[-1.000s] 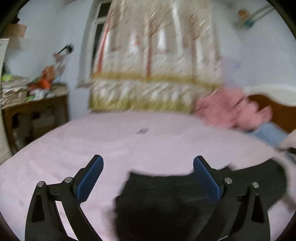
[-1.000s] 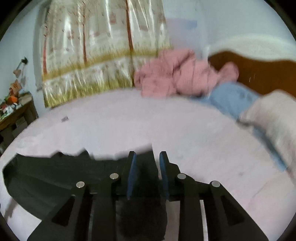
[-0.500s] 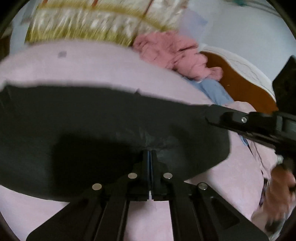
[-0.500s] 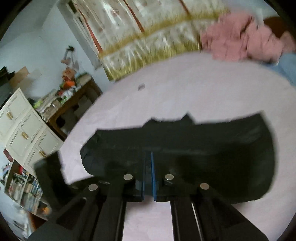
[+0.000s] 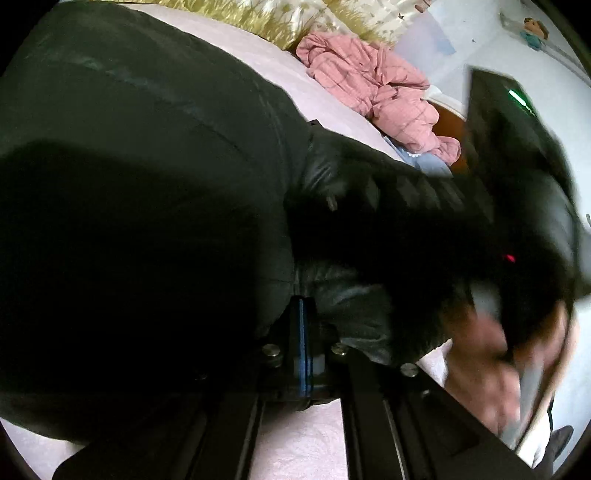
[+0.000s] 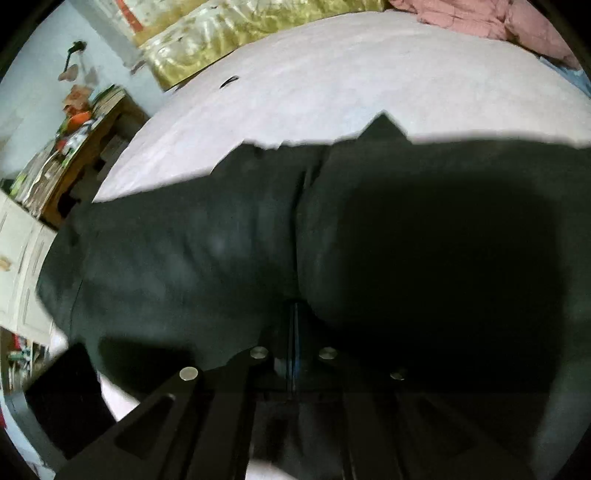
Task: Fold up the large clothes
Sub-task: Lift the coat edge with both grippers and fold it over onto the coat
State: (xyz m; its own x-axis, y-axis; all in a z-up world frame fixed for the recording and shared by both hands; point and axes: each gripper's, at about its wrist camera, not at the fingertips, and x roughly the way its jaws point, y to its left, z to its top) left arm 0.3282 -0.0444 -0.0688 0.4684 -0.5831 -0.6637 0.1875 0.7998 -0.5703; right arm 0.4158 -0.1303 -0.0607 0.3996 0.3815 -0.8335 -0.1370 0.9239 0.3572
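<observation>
The left hand-held gripper [image 5: 303, 325] has its blue-edged fingers pressed together on a bunched fold of the black garment [image 5: 147, 206]; the cloth spreads from the fingertips toward 9 and 12 o'clock and fills most of the left wrist view. At 3 o'clock in that view the right hand-held gripper [image 5: 517, 177] shows as a blurred black body with a green light and a red one, and a person's hand [image 5: 491, 365] grips it at 4 o'clock. The garment runs between the two tools. Beyond it, at 1 o'clock, a pink cloth heap [image 5: 373, 88] lies on the bed [image 5: 314, 96], with a blue item [image 5: 421, 162] just beside it.

In the right wrist view the right hand-held gripper [image 6: 293, 332] is likewise closed, its fingers meeting on the garment's [image 6: 229, 251] near edge where a crease runs up toward 12 o'clock. The cloth covers the lower half of this view, over the pale bed [image 6: 332, 74]. A black block at 8 o'clock may be the other tool, though I cannot tell. A cluttered wooden surface [image 6: 92, 136] stands at 10 o'clock, with white drawers [image 6: 18, 258] at 9 o'clock and a patterned curtain [image 6: 229, 26] at 12 o'clock.
</observation>
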